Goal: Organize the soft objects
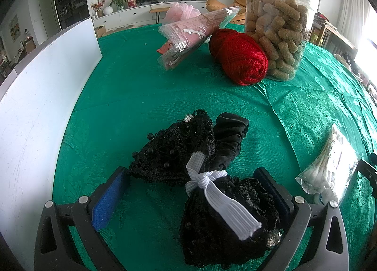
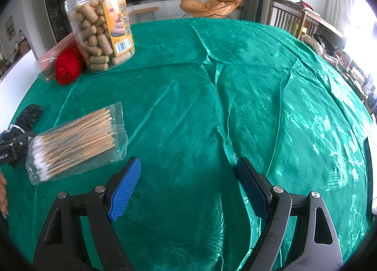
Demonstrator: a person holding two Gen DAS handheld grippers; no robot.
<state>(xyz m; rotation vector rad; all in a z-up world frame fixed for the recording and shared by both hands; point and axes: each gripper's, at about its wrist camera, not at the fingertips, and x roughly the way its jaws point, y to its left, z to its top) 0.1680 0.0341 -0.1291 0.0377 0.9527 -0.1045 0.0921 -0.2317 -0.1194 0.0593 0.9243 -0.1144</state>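
We see the left gripper spread around the black lace bundle; the right gripper is spread over bare green cloth, cotton swabs at ten o'clock.

A black lace bundle studded with dark beads lies slumped on the desk, bound at its middle by a knotted white elastic band whose flat end trails toward 5 o'clock. A gathered plain black fabric piece runs through it toward 1 o'clock. Farther off at 12 o'clock lies a red yarn skein on its side, and at 11 o'clock a pink cloth in a clear bag, tilted. Behind that sits a pink mesh puff.
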